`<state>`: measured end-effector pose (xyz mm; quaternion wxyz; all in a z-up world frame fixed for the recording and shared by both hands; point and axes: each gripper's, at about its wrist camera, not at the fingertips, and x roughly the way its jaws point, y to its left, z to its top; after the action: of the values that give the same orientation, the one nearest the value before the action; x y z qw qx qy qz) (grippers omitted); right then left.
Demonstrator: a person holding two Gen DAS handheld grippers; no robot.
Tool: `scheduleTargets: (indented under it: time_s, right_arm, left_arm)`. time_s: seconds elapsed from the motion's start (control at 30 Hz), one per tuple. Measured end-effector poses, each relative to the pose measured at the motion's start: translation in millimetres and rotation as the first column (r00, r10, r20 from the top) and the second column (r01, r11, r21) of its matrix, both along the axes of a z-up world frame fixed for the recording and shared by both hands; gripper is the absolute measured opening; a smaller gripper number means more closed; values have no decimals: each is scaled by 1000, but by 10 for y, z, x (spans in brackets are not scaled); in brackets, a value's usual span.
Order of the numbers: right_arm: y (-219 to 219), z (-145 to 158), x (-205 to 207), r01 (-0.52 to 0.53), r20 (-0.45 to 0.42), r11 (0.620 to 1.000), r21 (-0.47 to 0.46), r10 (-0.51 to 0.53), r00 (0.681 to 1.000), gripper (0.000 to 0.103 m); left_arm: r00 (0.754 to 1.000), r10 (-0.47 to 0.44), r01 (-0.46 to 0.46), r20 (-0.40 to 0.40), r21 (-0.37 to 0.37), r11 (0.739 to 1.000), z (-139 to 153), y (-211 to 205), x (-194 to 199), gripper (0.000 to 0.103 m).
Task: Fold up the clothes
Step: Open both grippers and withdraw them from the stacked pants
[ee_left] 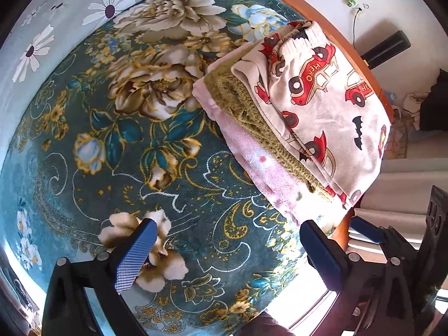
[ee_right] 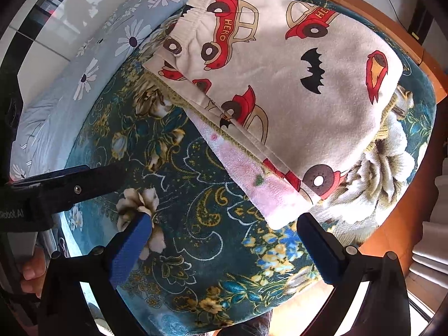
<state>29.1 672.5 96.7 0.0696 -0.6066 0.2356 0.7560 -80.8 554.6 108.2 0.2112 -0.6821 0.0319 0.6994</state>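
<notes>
on the floral blanket (ee_left: 84, 128) car-print pants (ee_right: 294, 84) sit folded atop a stacked pile, both grippers (ee_left: 226, 240) (ee_right: 224, 238) released, holding nothing.

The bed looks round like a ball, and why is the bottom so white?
Left wrist view: the fisheye lens bends the flowered blanket into a bulge; sunlight glares white by the floor at the bottom. Right wrist view: same bending, with bright glare at the lower right; the car-print pants stay sharp.
</notes>
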Motion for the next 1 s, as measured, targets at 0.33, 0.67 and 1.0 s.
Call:
scheduleTargets:
  time_s: [0.33,0.67,1.0]
  right_arm:
    - [-1,-6,62,27,19,999,24,-27,999,103]
    - [47,-54,53,17,42,999,34,-18,999,103]
    - [142,-98,45,12,57,1000,25,-14,998,103]
  left_arm:
    - [991,-28,25,-128,-27,999,86,14,116,103]
    - [965,-76,62,-251,-66,996,82,126,229,103]
    - [972,-64,47,-224,-80,996,-13,232,218,103]
